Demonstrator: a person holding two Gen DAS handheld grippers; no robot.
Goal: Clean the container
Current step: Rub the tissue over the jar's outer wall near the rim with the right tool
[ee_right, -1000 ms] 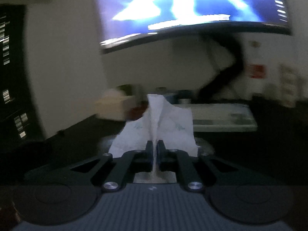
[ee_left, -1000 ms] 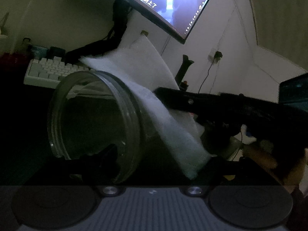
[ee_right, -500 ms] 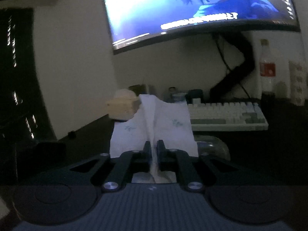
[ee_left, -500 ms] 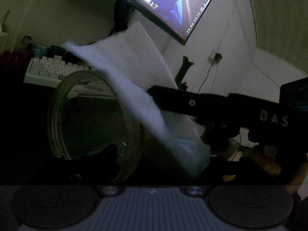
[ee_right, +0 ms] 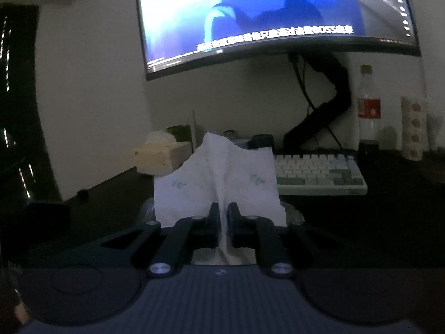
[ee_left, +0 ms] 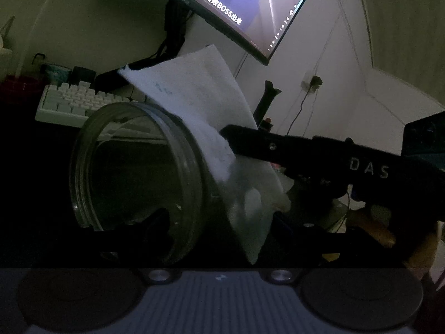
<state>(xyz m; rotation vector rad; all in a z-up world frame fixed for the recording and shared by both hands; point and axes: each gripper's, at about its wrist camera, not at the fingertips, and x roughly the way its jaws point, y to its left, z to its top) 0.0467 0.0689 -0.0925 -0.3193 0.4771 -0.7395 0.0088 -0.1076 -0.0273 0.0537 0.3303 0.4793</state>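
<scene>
A: Looking for the container?

B: Lying on its side between the fingers of the left gripper, raised off the dark surface, open mouth turned to the left and slightly near. Clear, round, with a thick rim.

A: Really gripped?

B: Spread wide across the body and clamped on it, one finger showing dark through the glass, the other on the far right side.

A: And on the right?

B: Right gripper clenched hard on a white tissue, pinching it at the middle fold so that both halves fan upward. Faint green print on each half, top edge torn and uneven.

A: Tissue against the container?

B: Seen from the left wrist camera, draped over the upper right of the rim and down the outside wall; seems to touch, but too dim to be sure. Not inside the mouth.

A: Behind all that?

B: Far across the surface, a pale keyboard; above it a curved monitor lit blue on a black arm. To the right of the keyboard, a clear bottle with a red label, standing upright. To the left, a pale wooden block.
</scene>
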